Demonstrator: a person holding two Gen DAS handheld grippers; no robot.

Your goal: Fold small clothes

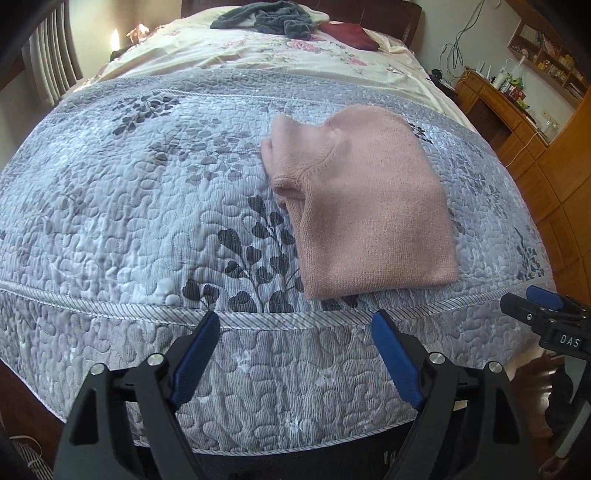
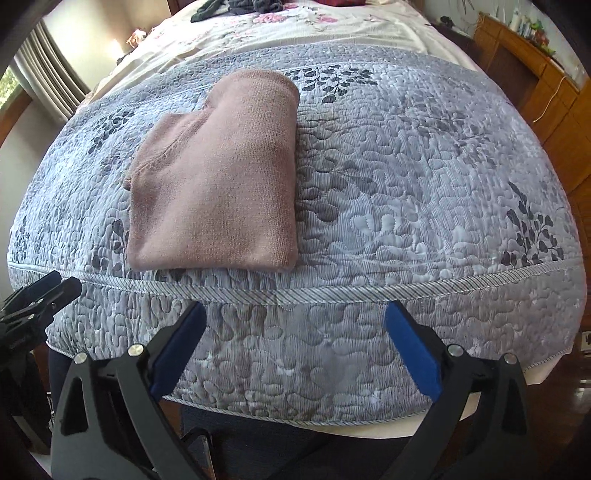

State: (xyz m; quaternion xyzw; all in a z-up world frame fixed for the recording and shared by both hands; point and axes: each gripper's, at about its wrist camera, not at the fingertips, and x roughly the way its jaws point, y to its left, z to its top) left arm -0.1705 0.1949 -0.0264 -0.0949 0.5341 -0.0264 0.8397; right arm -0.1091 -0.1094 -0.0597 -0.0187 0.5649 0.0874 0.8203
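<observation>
Pink knit garment [image 1: 369, 199], apparently a sweater, folded, lies on the grey quilted bedspread [image 1: 147, 192] near the bed's foot edge. Your left claw [image 1: 295, 354] and right claw [image 2: 295, 347]: both spread apart, empty, short of the garment.

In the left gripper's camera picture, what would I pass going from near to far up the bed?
left gripper → grey quilt → folded pink garment → floral sheet → dark grey clothes
</observation>
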